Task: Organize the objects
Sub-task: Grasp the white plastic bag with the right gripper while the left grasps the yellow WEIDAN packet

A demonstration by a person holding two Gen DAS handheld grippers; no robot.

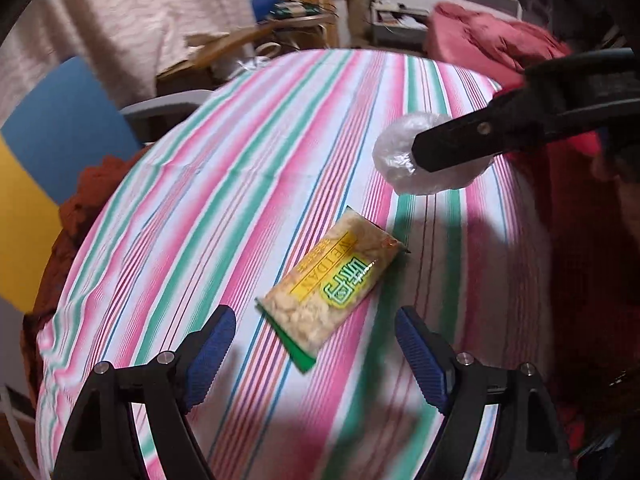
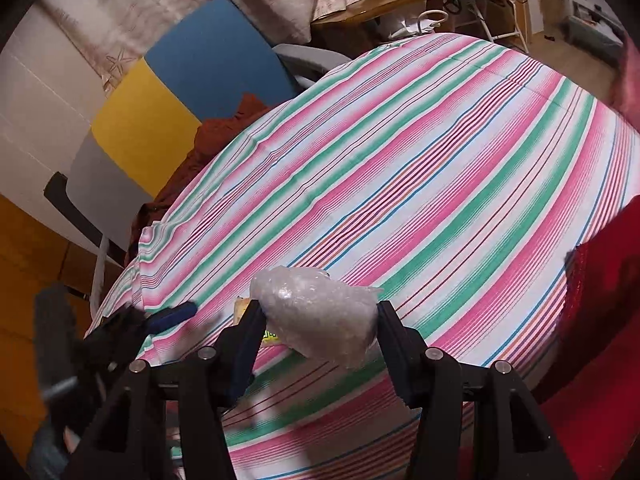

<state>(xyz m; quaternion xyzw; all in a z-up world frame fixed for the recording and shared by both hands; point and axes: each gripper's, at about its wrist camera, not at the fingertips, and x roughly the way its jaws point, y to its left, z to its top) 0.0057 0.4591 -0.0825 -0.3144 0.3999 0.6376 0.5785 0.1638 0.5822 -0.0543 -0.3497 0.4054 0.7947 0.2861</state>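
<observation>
Snack packet (image 1: 334, 286): flat and diagonal on striped cloth (image 1: 248, 168), just ahead of left gripper (image 1: 316, 344).
Left gripper: fingers spread wide, empty; probably lining up on packet.
Clear plastic bag (image 2: 320, 314): beyond packet, pinched in right gripper (image 2: 318, 334), lifted off cloth, likely for relocation.
Open room: bare cloth beyond packet.
Edges: chair (image 1: 64, 128) and red fabric (image 1: 492, 40) past cloth rim.

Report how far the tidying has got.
Nothing looks put away yet. In hand: the right claw grips a crumpled clear plastic bag above the striped cloth. Left to do: the snack packet lies loose on the cloth, with the open left claw hovering near it.
</observation>
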